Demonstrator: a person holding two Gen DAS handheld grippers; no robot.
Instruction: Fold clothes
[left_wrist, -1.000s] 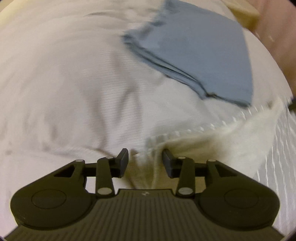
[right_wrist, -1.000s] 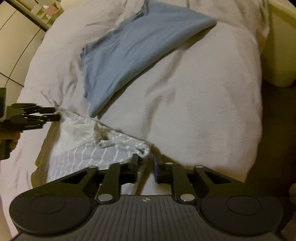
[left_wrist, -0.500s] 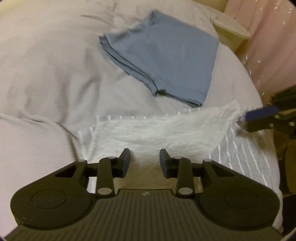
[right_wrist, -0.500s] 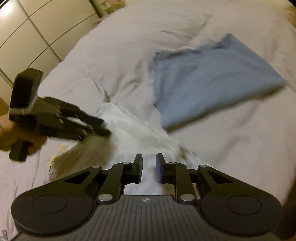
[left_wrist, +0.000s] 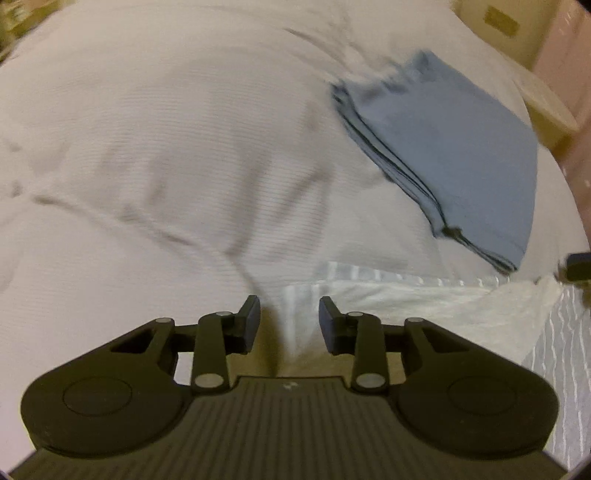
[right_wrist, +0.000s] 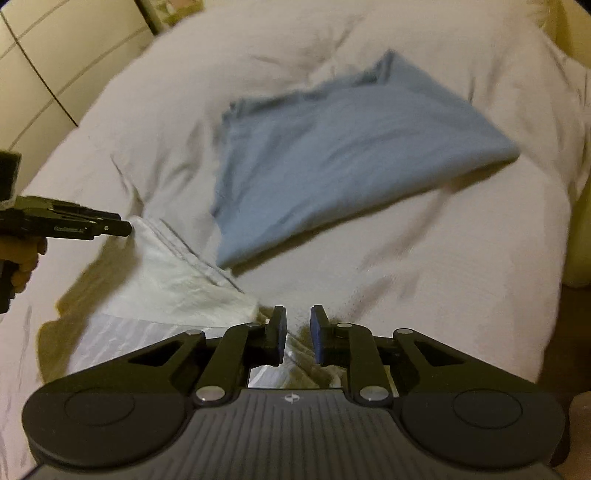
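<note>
Left wrist view. Left gripper (left_wrist: 289, 321): fingers apart, a fold of the white striped garment (left_wrist: 424, 295) running up between them; whether the pads touch it cannot be told. The garment spreads from 6 o'clock toward 3 o'clock, pale plain side up along the far edge, grey with thin white wavy stripes at the right rim. Beyond it, at 1–2 o'clock, lies a blue folded garment (left_wrist: 461, 147), flat, stacked layer edges showing along its left side. Both rest on a white bedcover (left_wrist: 166, 147), finely ribbed and creased, motion-blurred. A cream piece of furniture (left_wrist: 546, 110) sits at 1 o'clock beyond the bed. A dark part at the 3 o'clock edge is too cropped to identify.

Right wrist view. Right gripper (right_wrist: 297, 328): fingers slightly apart, with the striped garment's (right_wrist: 177, 280) corner just beneath and between them; contact unclear. The garment stretches toward 9 o'clock, where the left gripper (right_wrist: 125, 229), held by a hand (right_wrist: 22, 258), meets its far corner. The blue garment (right_wrist: 332, 166) lies at 12 o'clock, soft and wedge-shaped. Cream cabinet panels (right_wrist: 48, 62) stand at 10 o'clock.
</note>
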